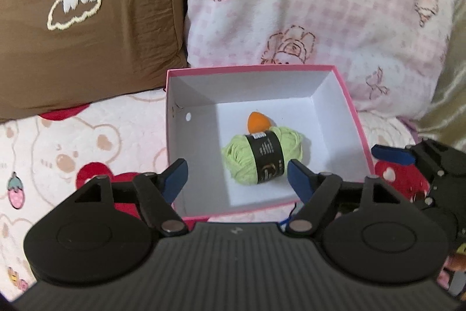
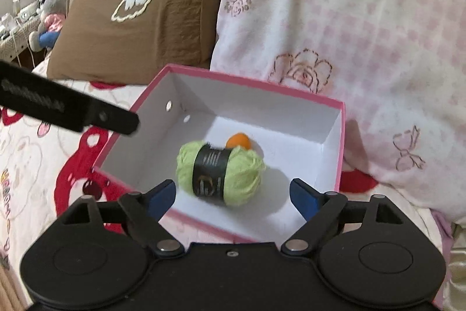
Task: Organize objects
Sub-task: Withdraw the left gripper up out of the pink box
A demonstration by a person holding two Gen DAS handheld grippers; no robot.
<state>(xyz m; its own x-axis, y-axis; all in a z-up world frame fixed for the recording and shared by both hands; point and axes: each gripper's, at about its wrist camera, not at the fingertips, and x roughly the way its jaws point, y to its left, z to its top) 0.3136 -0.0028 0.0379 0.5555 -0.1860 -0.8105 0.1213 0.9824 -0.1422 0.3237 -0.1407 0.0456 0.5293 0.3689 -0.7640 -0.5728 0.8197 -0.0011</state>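
- box (image 1: 340,95) – card by the look of it, matt white inside, pink rim
- yarn ball (image 1: 259,159) – soft, fuzzy green fibre, wrapped with a smooth dark paper band
- orange egg-shaped piece (image 1: 257,122) – smooth, matt
- brown pillow (image 1: 87,48) – creased woven cloth, embroidered patch
- pink pillow (image 1: 320,5) – fleecy, plush
- left gripper (image 1: 237,179) – matt black plastic, blue pads, shiny metal pins

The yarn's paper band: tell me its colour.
Black, with small pale print, wrapped around the light green yarn. The left wrist view shows the band best.
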